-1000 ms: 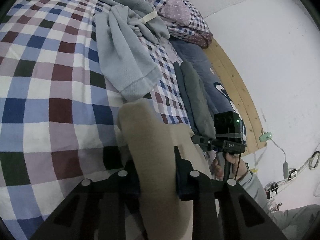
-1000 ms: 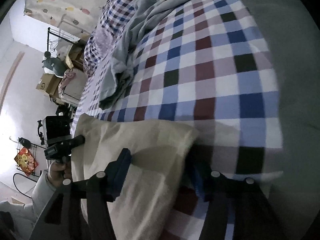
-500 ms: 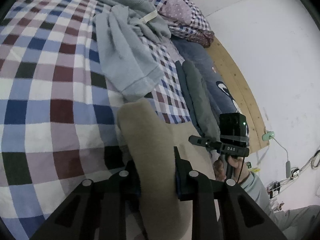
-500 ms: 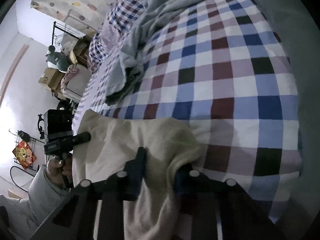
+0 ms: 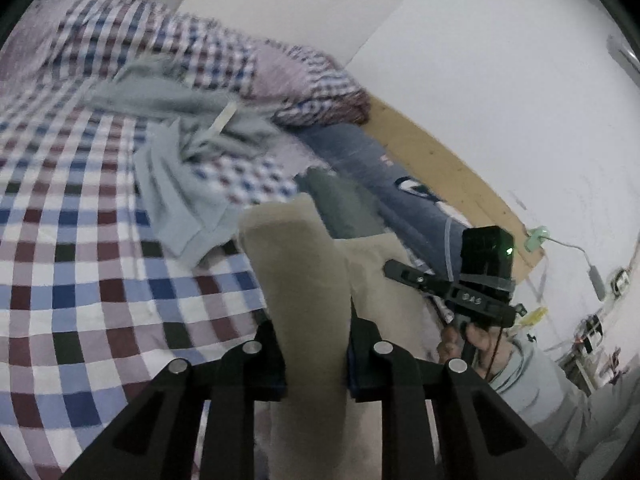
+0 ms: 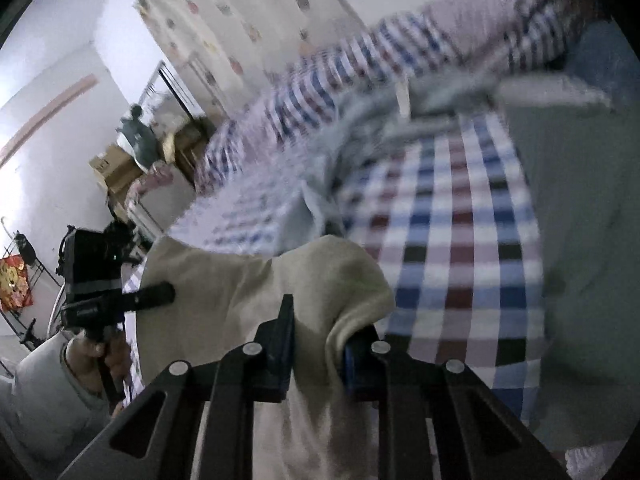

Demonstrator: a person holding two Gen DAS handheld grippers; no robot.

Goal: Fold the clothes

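While gripped at two corners, beige garment (image 5: 304, 280) raised off checked bed cover (image 5: 80, 280), stretched between both claws. Left claw (image 5: 316, 344) clenched on a folded edge of the cloth; jaws just closing a little further, fabric standing up between them toward 12 o'clock in the left wrist view. Right claw (image 6: 316, 344) also clenched on the same garment (image 6: 256, 288); jaws just closing from wide, cloth bunched over the left jaw and draped down at 6 o'clock in the right wrist view.

Right claw's body and camera seen from the left wrist view at 4 o'clock (image 5: 404, 270), gripped by a hand (image 5: 472, 340) in a grey sleeve. Left claw's body seen from the right wrist view at 9 o'clock (image 6: 160, 294), hand (image 6: 96, 354) below it.

Grey garment (image 5: 188, 184) crumpled on the bed cover at 11 o'clock from the beige cloth, a pale tag or drawstring showing on it. Dark grey-green garment (image 5: 336, 204) and blue denim piece (image 5: 384, 176) lying beside each other at 1 o'clock, near the wooden bed edge (image 5: 448, 172). Checked pillow (image 5: 304, 80) at 12 o'clock, against the white wall. Both views blurred toward the far end of the bed.
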